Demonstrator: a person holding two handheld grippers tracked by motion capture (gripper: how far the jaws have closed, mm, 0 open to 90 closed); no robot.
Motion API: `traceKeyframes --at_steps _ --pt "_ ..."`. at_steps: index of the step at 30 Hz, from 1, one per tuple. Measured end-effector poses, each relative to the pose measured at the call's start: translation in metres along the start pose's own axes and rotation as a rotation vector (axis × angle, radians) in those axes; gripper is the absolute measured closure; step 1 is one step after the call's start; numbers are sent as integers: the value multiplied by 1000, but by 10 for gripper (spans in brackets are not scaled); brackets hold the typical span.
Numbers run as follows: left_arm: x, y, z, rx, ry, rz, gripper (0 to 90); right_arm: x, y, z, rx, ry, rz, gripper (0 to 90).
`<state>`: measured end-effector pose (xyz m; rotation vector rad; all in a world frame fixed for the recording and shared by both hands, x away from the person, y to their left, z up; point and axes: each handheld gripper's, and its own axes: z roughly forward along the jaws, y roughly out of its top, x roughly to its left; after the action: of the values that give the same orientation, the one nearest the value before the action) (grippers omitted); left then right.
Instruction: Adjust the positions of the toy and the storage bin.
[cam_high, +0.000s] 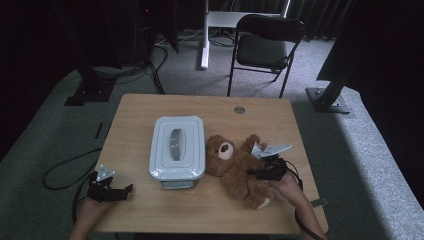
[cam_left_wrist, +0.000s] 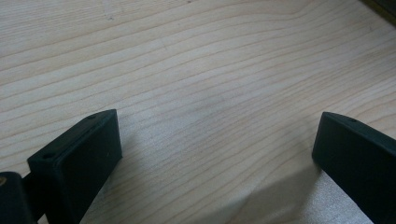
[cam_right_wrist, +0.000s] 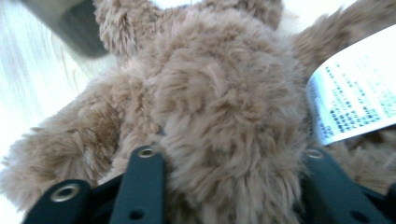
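Note:
A brown teddy bear (cam_high: 239, 172) lies on its back on the wooden table (cam_high: 165, 215), right of a white lidded box (cam_high: 177, 146). My right gripper (cam_high: 261, 173) reaches in from the right, and its jaws stand on either side of the bear's furry body (cam_right_wrist: 224, 93), pressing into the fur. In the right gripper view my right gripper (cam_right_wrist: 231, 154) has fur bulging over both jaws. A white printed label (cam_right_wrist: 355, 102) hangs from the bear. My left gripper (cam_high: 124, 192) sits at the table's front left, open over bare wood (cam_left_wrist: 217, 121).
The white box has a recessed handle in its lid and stands at the table's middle left. A grey grommet (cam_high: 239, 109) marks the far edge. A black folding chair (cam_high: 265, 47) stands beyond the table. Cables lie on the carpet at the left.

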<state>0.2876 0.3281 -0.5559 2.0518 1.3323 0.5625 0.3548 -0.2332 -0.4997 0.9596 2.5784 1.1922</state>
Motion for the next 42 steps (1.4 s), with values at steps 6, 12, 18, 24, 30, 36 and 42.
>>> traceKeyframes --at_steps 6,12,18,24,30,36,42 --pt "0 0 0 0 0 0 20 -7 2 -10 -99 -78 103 666" --pt "0 0 0 0 0 0 21 -28 12 -18 -162 -292 274 665" --pt "0 0 0 0 0 0 21 -52 35 -22 -272 -541 450 663" --pt "0 0 0 -1 -4 3 21 -80 54 -10 -324 -695 590 658" --pt "0 0 0 -1 -5 4 21 -104 60 9 -325 -754 707 638" --pt "1 0 0 0 -5 6 21 -114 52 31 -279 -755 734 453" --pt "1 0 0 0 -5 6 20 -121 53 21 -234 -694 729 246"
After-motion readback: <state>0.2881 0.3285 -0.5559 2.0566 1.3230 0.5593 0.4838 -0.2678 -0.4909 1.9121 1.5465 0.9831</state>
